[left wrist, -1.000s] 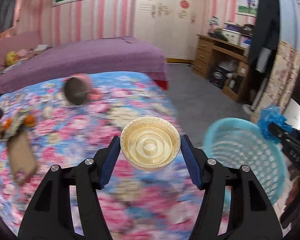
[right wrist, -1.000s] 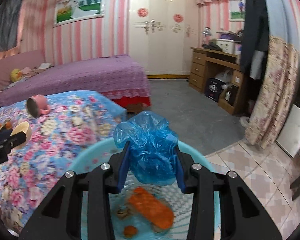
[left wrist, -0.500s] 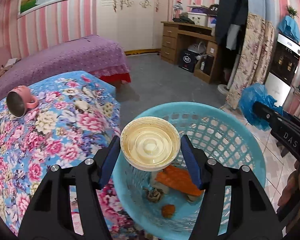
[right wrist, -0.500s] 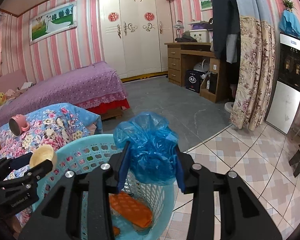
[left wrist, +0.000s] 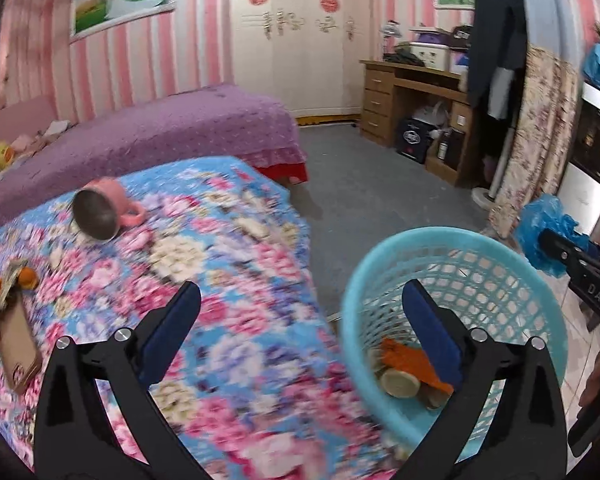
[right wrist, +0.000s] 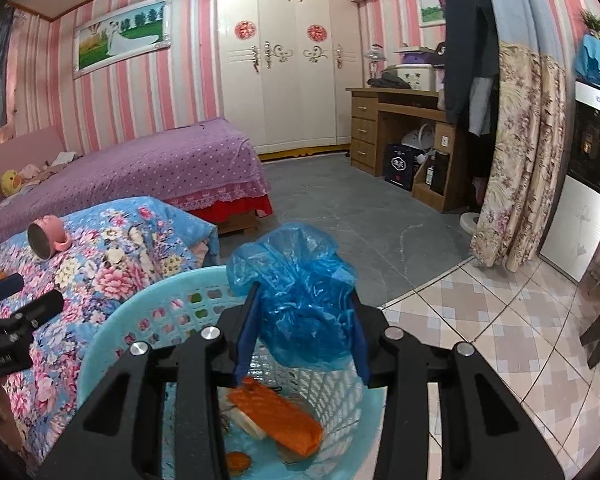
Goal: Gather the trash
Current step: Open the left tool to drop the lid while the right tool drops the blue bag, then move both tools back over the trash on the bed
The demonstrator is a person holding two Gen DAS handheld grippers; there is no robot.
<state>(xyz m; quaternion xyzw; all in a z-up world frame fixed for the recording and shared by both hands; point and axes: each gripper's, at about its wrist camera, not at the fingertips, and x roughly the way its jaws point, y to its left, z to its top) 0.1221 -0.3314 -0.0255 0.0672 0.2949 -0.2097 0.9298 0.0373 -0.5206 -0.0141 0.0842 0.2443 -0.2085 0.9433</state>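
A light-blue plastic basket stands beside the floral-covered bed. In it lie an orange wrapper and the cream round lid. My left gripper is open and empty, over the bed's edge next to the basket. My right gripper is shut on a crumpled blue plastic bag, held over the basket. The bag also shows in the left wrist view. The orange wrapper shows below it.
A pink mug lies on its side on the bed. A phone and orange bits lie at the bed's left. A purple bed, wooden desk and floral curtain stand around the grey floor.
My left gripper opened and dropped the cream lid into the basket, then swung left toward the bed. My right gripper moved back over the basket, still holding the blue bag.
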